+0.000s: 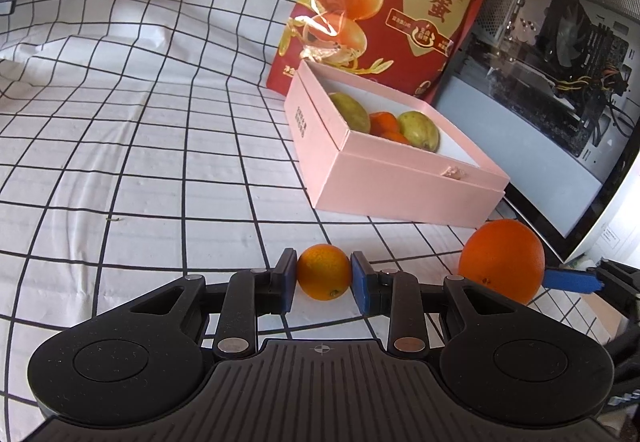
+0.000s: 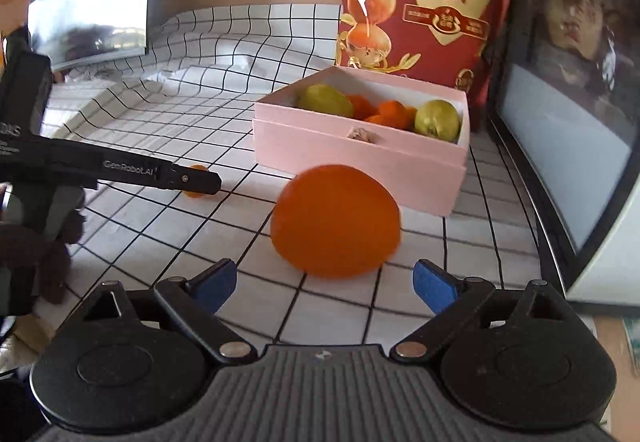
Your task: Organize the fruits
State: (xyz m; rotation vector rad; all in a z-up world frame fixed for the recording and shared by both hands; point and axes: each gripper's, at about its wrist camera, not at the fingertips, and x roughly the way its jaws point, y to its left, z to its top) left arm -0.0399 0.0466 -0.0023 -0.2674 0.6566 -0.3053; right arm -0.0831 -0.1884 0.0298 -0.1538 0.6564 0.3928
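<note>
Checked cloth covers the bench (image 1: 120, 145); pink box (image 1: 400, 185) w/ fruit sits at the back by a red bag (image 1: 400, 1). L hand-held gripper (image 1: 324, 278) is clamped on a small orange (image 1: 324, 277), in front of the box, pointing down-fwd. Big orange (image 2: 335, 222) lies free just ahead of the R hand-held gripper (image 2: 324, 282), jaws wide, not touching, tilted down. R is nearer it.
</note>
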